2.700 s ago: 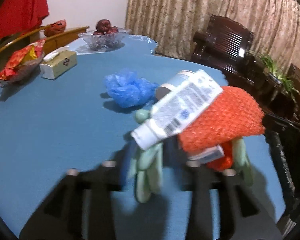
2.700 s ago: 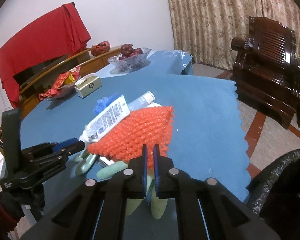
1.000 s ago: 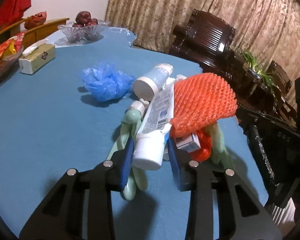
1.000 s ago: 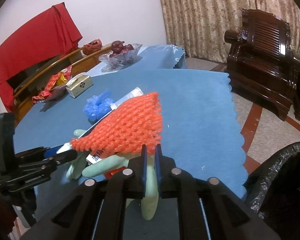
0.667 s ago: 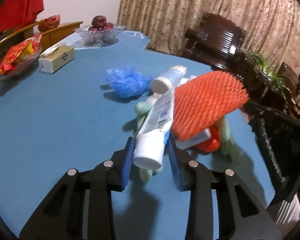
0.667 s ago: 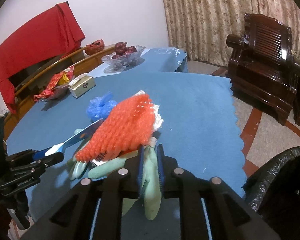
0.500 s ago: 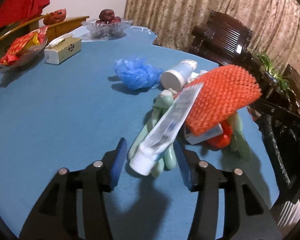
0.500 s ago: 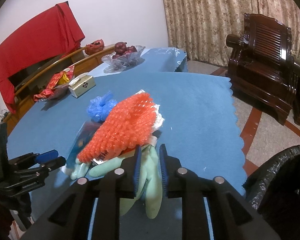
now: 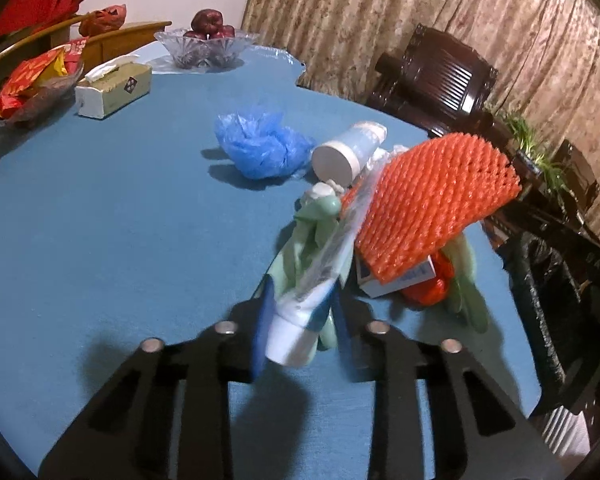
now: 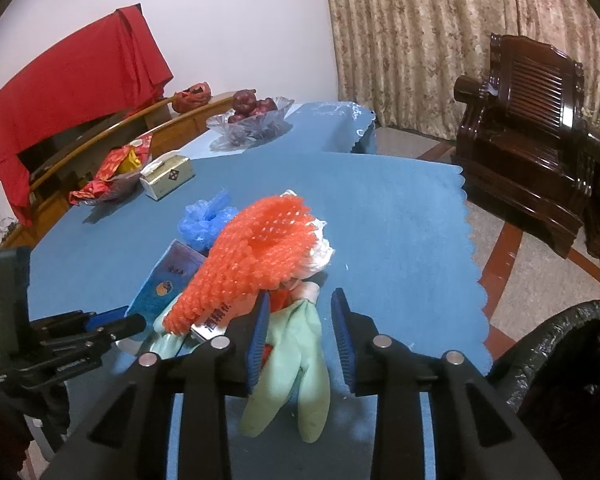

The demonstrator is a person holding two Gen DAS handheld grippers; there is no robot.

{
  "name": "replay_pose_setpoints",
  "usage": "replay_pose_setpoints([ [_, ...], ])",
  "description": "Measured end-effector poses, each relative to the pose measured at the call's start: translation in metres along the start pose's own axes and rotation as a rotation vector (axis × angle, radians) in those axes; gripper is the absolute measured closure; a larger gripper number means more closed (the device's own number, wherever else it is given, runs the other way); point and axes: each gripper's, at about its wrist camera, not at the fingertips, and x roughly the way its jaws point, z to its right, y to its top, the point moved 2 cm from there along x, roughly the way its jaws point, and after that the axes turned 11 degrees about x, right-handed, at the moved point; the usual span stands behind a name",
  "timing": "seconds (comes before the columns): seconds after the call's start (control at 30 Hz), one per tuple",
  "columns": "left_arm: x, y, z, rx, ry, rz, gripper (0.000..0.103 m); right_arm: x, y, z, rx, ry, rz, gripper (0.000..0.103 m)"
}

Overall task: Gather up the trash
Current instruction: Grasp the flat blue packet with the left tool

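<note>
A heap of trash lies on the blue tablecloth (image 9: 100, 220): an orange foam net (image 9: 432, 208) over a small box (image 9: 400, 280), a pale green rubber glove (image 10: 296, 360), a white bottle (image 9: 348, 152) and a crumpled blue plastic bag (image 9: 260, 148). My left gripper (image 9: 300, 292) is closing, and its pads press on the cap end of a white and blue tube (image 9: 296, 328). My right gripper (image 10: 300, 295) is opening. The glove's fingers lie between its blue pads (image 10: 260, 336) without being squeezed. The left gripper (image 10: 112, 324) also shows at the heap's left side.
A bin lined with a black bag (image 10: 560, 352) stands below the table's scalloped edge (image 10: 472, 248) at right. Farther back on the table are a tissue box (image 9: 114, 88), a glass fruit bowl (image 9: 208, 40) and a snack dish (image 9: 28, 84). A dark wooden armchair (image 10: 528, 120) stands beyond.
The left jaws spread, the tube tipped down onto the glove, and they closed again on its cap end. The right jaws parted from the glove. The orange net sagged and turned.
</note>
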Motion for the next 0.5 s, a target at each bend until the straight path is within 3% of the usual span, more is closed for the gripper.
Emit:
replay_pose_setpoints([
  [0.13, -0.001, -0.003, -0.009, -0.029, 0.034, -0.001, 0.084, 0.001, 0.000, -0.003, 0.001, 0.009, 0.003, 0.070],
  [0.23, 0.005, -0.005, -0.012, -0.037, 0.047, -0.020, 0.085, 0.001, 0.001, -0.003, 0.012, 0.015, 0.008, 0.061],
  [0.5, 0.009, -0.004, -0.016, -0.050, 0.056, -0.019, 0.086, -0.004, 0.004, -0.005, 0.006, 0.010, 0.017, 0.061],
])
